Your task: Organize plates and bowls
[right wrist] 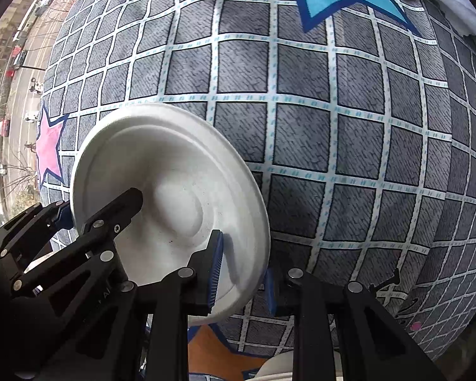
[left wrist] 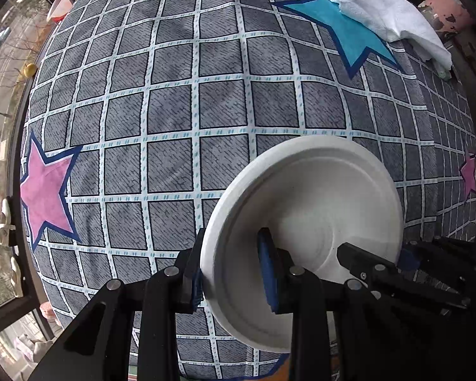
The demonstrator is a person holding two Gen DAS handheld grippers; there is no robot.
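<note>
White paper plate [left wrist: 314,197] is held tilted above the checked tablecloth [left wrist: 174,101], left gripper [left wrist: 233,273] and right gripper [right wrist: 242,277] each clamped on opposite rim edges, so I'd keep both level and lower together.

No legible text anywhere, faint pale letters on the right gripper [right wrist: 242,281] body's left side too blurred to read, dark script-like print on the cloth [right wrist: 385,285] just right of that gripper, unreadable
</note>
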